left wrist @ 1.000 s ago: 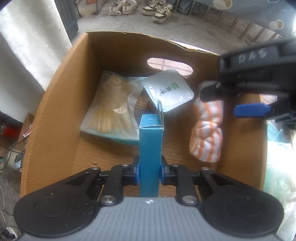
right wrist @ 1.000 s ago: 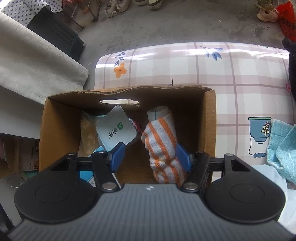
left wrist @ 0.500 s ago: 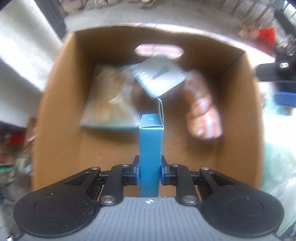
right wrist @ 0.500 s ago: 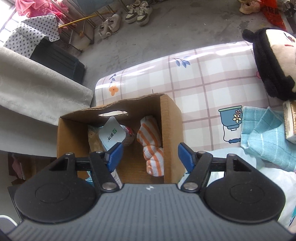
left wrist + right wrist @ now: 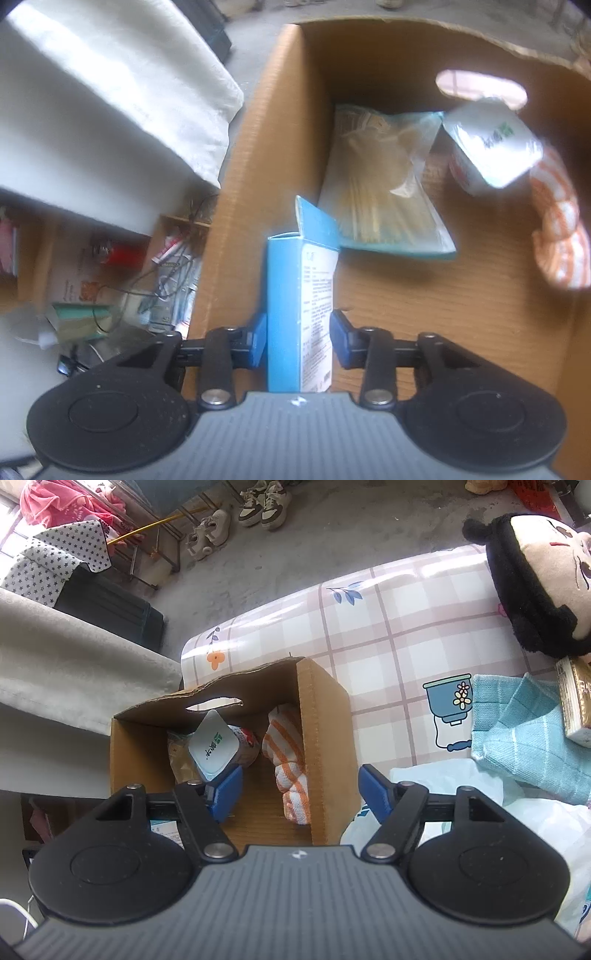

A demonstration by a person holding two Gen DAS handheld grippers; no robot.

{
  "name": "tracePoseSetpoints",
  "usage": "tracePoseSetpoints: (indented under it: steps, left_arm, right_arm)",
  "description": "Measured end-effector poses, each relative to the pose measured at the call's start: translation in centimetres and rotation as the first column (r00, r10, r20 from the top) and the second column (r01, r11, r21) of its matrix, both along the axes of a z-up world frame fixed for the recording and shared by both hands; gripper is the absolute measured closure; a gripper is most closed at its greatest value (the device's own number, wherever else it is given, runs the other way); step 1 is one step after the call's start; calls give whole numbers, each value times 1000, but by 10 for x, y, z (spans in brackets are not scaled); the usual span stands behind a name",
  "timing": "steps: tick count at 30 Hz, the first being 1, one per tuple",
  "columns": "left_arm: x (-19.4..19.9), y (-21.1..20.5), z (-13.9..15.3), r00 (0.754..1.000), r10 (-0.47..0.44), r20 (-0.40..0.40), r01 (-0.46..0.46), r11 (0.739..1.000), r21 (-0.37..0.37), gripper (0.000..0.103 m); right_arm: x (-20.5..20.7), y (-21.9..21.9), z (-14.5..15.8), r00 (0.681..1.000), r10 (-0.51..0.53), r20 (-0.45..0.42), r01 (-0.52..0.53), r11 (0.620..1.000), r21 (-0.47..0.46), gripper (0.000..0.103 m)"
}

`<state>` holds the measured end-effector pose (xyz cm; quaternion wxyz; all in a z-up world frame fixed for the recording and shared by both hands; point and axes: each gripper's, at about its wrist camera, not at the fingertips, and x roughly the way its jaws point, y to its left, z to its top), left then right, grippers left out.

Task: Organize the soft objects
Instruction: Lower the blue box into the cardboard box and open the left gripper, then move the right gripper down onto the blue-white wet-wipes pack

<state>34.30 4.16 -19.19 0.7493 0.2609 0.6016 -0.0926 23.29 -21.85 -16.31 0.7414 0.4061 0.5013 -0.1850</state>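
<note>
Left tool (image 5: 298, 341) is pointing steeply down into the near left corner of the box (image 5: 255, 155), and its jaws have just been opening. They are now standing partly apart, with a thin gap showing on each side of the blue carton (image 5: 301, 314), so the pads are no longer pressing on it. That carton is standing upright between them, long axis running away from the camera, top flap open, close against the left wall. Judging from this, the carton is being let go where it stands, and the coming move is a straight pull back along that long axis so neither pad is tipping it.

Beyond the carton, a clear bag (image 5: 384, 192) of pale sticks is lying flat, a white-lidded cup (image 5: 491, 147) is leaning at the far wall, and a striped orange cloth roll (image 5: 561, 236) is lying along the right wall.

Right tool (image 5: 299, 790) is hovering above the box's near right edge, jaws wide and opening further, nothing between them. On the surface (image 5: 369, 635) to its right, a light blue towel (image 5: 532, 738) is lying near and a plush doll (image 5: 539, 583) farther off; the right hand is nearer to both.
</note>
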Motion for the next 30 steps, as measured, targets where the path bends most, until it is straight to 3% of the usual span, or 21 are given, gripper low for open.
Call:
tracePoseSetpoints:
  steps: [5,10,13,17,23,30]
  left_arm:
    - [-12,3,18,998,-20,52,20,1000,-5,60]
    - [-25,2,39,995,-21,97,26,999,-46,37]
    - [-34,-2,50,995,-25,101,34,995,-92,34]
    - [-48,-13,66,994,-31,104,47,986,-157,30]
    - [-80,-34,98,990,-16,141,49,972,-230,25]
    - [-144,-85,136,984,-67,163,116,943,-313,24]
  right_arm:
    - [-6,-3,0,1000,-6,-5,6,1000,-3,32]
    - [-16,-5,2,1000,-19,7,19,1000,9,32]
    - [-30,-9,7,999,-27,44,26,1000,13,32]
    - [-64,-25,19,990,-68,122,64,997,35,28]
    - [-128,-76,44,971,-102,214,105,994,-2,21]
    - [-193,-127,39,967,-109,230,88,991,97,21]
